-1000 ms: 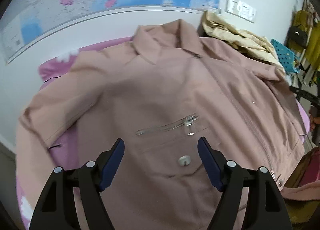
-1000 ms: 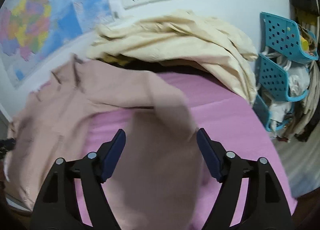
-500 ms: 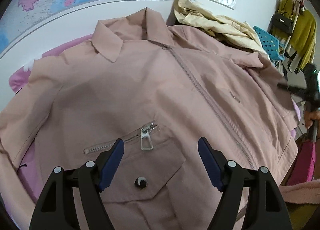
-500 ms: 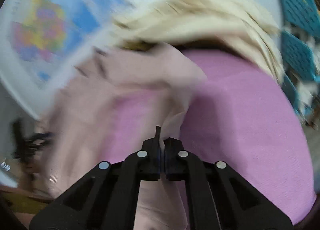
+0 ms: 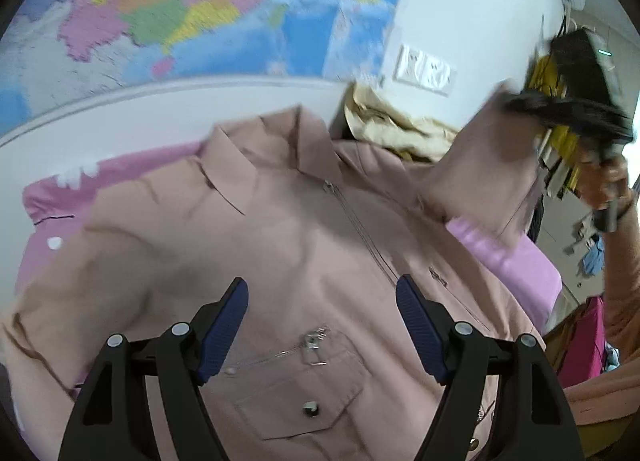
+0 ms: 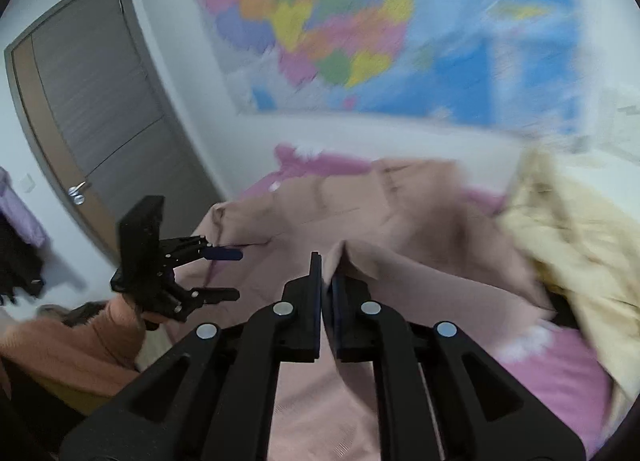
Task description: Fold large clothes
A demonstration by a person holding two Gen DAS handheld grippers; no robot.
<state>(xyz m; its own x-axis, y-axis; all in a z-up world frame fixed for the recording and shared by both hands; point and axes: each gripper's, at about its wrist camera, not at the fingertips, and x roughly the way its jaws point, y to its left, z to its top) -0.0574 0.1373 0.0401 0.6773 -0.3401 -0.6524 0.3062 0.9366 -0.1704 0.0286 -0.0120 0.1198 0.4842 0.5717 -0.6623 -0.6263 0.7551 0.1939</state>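
Pink jacket [image 5: 304, 245]: front up, zipped, spread across a bed with a pink sheet [image 5: 516, 261]; collar toward the wall. One sleeve [image 5: 488, 165] raised off the bed, pinched in the right claw [image 6: 327, 285], jaws closed on the fabric. Left claw [image 5: 322, 325]: jaws wide apart, nothing held, above the chest pocket [image 5: 304, 393]. Cream garment [image 6: 572, 245]: heaped beside the jacket's shoulder. Wall map [image 5: 192, 9]: above the bed. Door [image 6: 84, 117]: grey, closed.

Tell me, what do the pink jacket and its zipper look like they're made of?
The jacket looks like matte woven cloth, perhaps cotton twill: it creases softly and drapes from the right gripper. Its zipper and pocket snap glint silver, so probably metal, though blur leaves that open.
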